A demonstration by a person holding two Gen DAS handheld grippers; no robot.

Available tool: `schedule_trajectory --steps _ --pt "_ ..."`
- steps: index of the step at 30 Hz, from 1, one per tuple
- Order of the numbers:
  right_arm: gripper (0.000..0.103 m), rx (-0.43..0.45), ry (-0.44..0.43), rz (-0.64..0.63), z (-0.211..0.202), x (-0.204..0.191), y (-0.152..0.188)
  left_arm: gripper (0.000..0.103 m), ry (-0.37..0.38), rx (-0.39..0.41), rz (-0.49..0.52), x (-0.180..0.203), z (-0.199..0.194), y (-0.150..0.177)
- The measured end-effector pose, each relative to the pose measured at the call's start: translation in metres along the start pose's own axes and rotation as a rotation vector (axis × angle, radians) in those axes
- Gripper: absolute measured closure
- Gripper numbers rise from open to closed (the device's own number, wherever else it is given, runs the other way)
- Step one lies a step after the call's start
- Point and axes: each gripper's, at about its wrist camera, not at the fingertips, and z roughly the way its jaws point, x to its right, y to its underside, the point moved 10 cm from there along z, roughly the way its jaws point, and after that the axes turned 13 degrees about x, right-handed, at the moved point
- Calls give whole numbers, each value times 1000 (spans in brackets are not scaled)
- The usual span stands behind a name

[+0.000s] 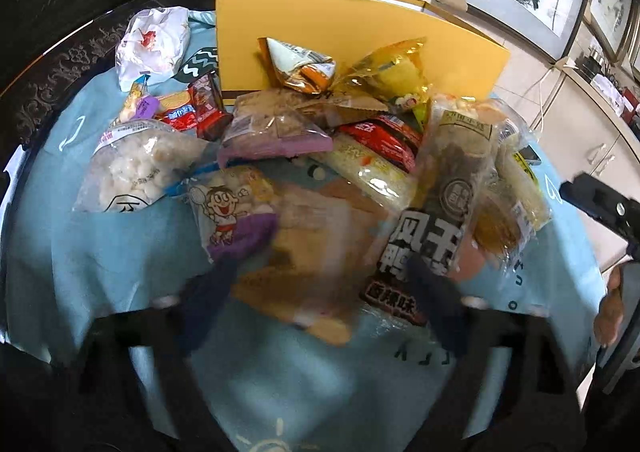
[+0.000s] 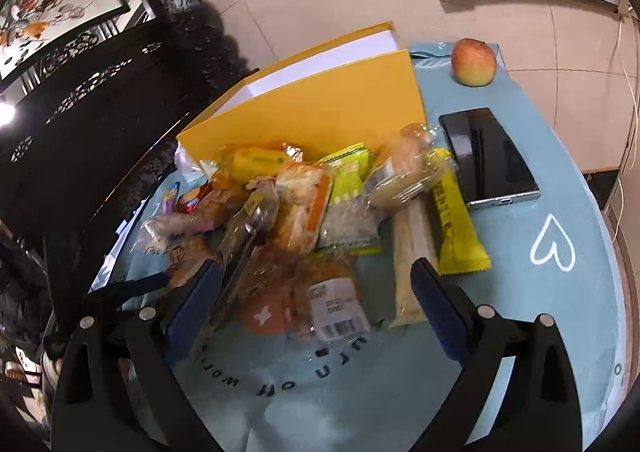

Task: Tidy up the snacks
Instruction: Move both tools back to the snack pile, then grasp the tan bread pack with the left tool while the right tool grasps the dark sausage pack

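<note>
A heap of snack packets lies on a light blue cloth (image 1: 100, 272) in front of an upright yellow box (image 1: 340, 32). My left gripper (image 1: 324, 292) is low over the near side of the heap. A blurred tan and orange packet (image 1: 308, 252) lies between its dark fingers (image 1: 212, 296), which stand apart and do not press on it. A cartoon-boy packet (image 1: 228, 212) and a long packet with black lettering (image 1: 436, 220) flank it. My right gripper (image 2: 316, 288) is open around a clear packet with a barcode label (image 2: 336, 308), without touching it.
A black phone (image 2: 488, 156) and an apple (image 2: 474, 62) lie on the cloth (image 2: 540, 332) to the right of the yellow box (image 2: 320, 112). A yellow bar wrapper (image 2: 456, 228) edges the heap. A crumpled white bag (image 1: 152, 40) sits at the far left. Dark carved furniture rings the table.
</note>
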Motion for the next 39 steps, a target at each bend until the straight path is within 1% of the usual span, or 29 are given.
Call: schedule_trajectory --steps 1,3,4,7,9,10,11,12,13,15,17,18,21,23,24,26,27,28,30,31,33,36,39 --pt "7 -2 -2 -2 0 -1 0 40 2 -12 1 -1 3 1" --pt "7 -7 -8 -6 0 -4 1 40 16 -32 -9 -3 12 4" --pt "7 -11 -8 -7 0 -4 2 38 8 -39 2 -3 16 6" --pt "7 -17 -5 -12 1 -5 4 34 -50 -33 96 4 21 8" --pt "7 -27 1 -20 2 -6 6 33 -68 -21 122 8 22 8" --pt "7 -44 6 -33 3 -8 9 34 -65 -21 110 7 22 7" --pt "7 -52 9 -42 5 -9 10 42 -64 -22 101 6 21 7" --pt "7 -63 12 -52 6 -11 13 45 -61 -18 94 5 19 5" --pt "7 -74 14 -64 7 -15 15 57 -42 -18 63 4 16 5" --pt "7 -90 -3 -78 10 -24 18 58 -37 -6 26 1 10 4" --pt "7 -97 -42 -92 14 -42 21 58 -14 25 11 2 2 1" --pt "7 -94 -52 -99 17 -50 21 58 -7 28 8 3 -1 2" --pt "8 -107 -34 -93 32 -61 24 58 2 32 -12 3 -5 1" --pt "16 -127 -22 -103 46 -69 29 57 11 39 -17 3 -8 0" --pt "24 -153 -8 -104 54 -71 33 57 14 40 -22 3 -9 0" --pt "28 -181 -14 -69 65 -72 38 57 23 41 -31 1 -9 0" --pt "38 -205 -3 -46 73 -71 42 57 27 40 -36 0 -9 0" --pt "50 -220 2 -37 78 -70 45 57 32 38 -40 0 -8 2" --pt "63 -226 -6 -43 88 -71 48 57 41 29 -45 0 -5 4" --pt "67 -230 -21 -33 91 -72 49 57 45 22 -48 1 -3 6" --pt "73 -230 -38 -20 88 -74 47 57 53 16 -50 3 0 8" --pt "76 -185 -57 -35 72 -76 35 57 69 33 -39 7 -4 5" --pt "76 -144 -93 -39 53 -76 21 57 74 54 -41 7 -11 -2"
